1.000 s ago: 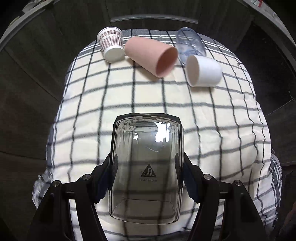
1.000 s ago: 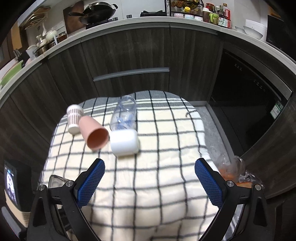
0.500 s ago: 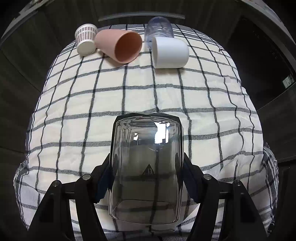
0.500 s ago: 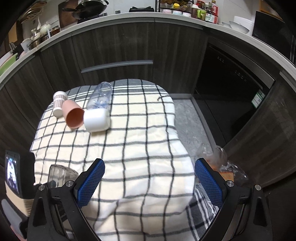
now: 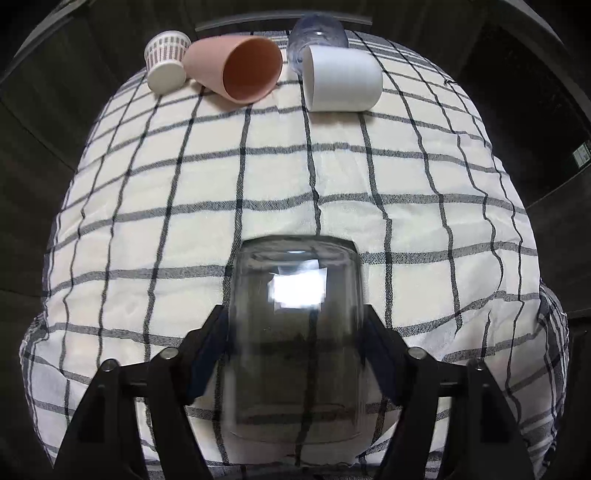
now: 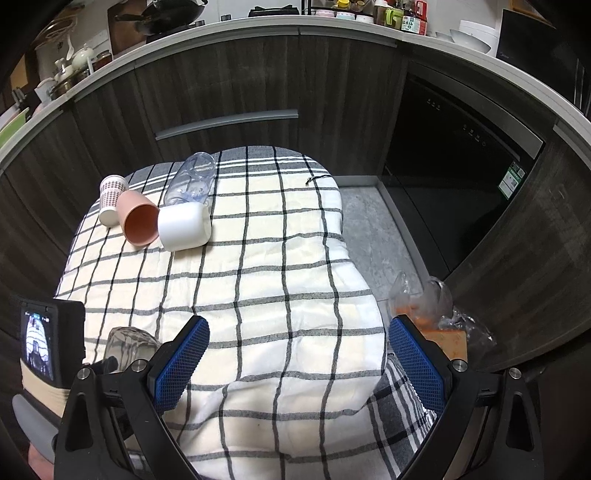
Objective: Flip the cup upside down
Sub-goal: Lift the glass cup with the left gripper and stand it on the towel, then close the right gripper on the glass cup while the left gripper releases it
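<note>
My left gripper (image 5: 295, 347) is shut on a clear smoky glass cup (image 5: 295, 332), held above the near part of the checked cloth (image 5: 369, 192). The glass looks blurred in the left wrist view. It also shows at the lower left of the right wrist view (image 6: 125, 343), beside the left gripper's camera body (image 6: 48, 343). My right gripper (image 6: 295, 365) is open and empty over the near right of the cloth (image 6: 280, 280), its blue pads (image 6: 181, 362) wide apart.
At the far edge of the cloth lie a pink cup (image 5: 240, 70), a white cup (image 5: 340, 79) and a clear bottle (image 5: 317, 33) on their sides, with a patterned paper cup (image 5: 166, 59) beside them. Dark cabinets (image 6: 229, 85) stand behind. A plastic bag (image 6: 432, 299) sits on the floor at right.
The left gripper has turned the glass and moved nearer the far cups; the glass's logo no longer shows and it is blurred. The right gripper has drawn back slightly, still open.
</note>
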Tool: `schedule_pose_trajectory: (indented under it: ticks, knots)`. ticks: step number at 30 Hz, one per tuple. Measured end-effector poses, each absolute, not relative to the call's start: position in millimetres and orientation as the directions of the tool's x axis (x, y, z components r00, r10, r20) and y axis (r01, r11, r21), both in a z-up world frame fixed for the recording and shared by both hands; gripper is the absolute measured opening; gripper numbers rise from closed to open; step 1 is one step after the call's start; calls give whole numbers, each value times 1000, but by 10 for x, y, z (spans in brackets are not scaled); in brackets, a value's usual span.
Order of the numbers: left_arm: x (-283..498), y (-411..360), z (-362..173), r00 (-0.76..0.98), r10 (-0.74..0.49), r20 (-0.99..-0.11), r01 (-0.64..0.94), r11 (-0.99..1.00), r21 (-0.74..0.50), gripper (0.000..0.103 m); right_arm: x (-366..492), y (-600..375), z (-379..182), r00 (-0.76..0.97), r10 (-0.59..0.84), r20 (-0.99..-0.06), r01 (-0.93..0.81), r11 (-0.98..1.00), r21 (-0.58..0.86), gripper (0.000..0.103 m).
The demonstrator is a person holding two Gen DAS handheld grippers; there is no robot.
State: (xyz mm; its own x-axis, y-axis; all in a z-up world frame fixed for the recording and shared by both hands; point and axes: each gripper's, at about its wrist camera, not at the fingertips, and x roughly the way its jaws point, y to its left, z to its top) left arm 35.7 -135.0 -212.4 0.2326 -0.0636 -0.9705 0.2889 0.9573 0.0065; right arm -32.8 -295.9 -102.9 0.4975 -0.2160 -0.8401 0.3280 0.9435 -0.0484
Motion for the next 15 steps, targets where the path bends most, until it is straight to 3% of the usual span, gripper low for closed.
schedule_pose_trajectory:
  ticks: [3,9,15]
  knots:
    - [312,-1345,-2015,255,-55,-965,302,953,26,90,-338,-2950,-1002,497,-217,-840,328,943,-50,98]
    - [197,-1195,-1693,273,-91,-958,296,955,-7,90,-373,-2850,-813,511,-197,-836,308,951,-36,98]
    - [124,-724,-1183,399,-84,-913,211,978,3,98,-267,-2635,-647,509,-100,-855,242,970,31,98]
